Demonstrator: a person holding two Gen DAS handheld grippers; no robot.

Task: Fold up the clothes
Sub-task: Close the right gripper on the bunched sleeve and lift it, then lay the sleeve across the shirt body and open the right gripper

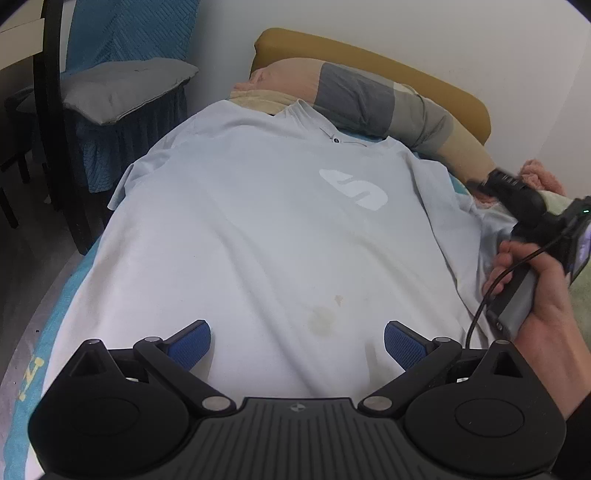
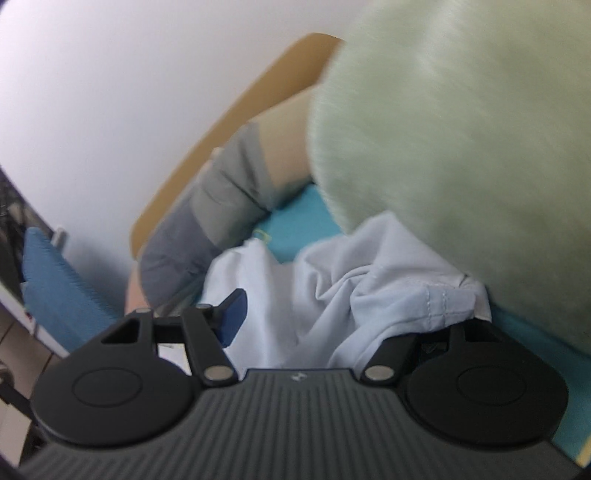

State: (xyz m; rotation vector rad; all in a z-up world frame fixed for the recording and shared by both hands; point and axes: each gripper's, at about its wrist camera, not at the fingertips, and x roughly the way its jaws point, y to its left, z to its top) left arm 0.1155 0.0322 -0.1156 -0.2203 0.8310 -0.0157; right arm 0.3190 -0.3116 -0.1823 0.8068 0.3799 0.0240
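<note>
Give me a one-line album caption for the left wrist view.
Open left gripper hovers over the hem of a pale blue T-shirt spread on a bed, while a hand holds the right gripper at its sleeve.

Up at the head of the bed, a mustard headboard (image 1: 388, 59) stands against the white wall (image 1: 461, 33). Along it lies a long pillow (image 1: 369, 96), banded in beige and grey. A teal sheet (image 2: 303, 225) shows beneath, with a yellow print near the bed's left edge. Off to the left stands a chair (image 1: 122, 55) with a blue quilted cover, and a grey cushion (image 1: 125, 86) sits on its seat. A dark frame (image 1: 48, 92) rises in front of it. On the right, something pink and fluffy (image 1: 543, 177) sits beside a pale green fuzzy mound (image 2: 461, 129).
</note>
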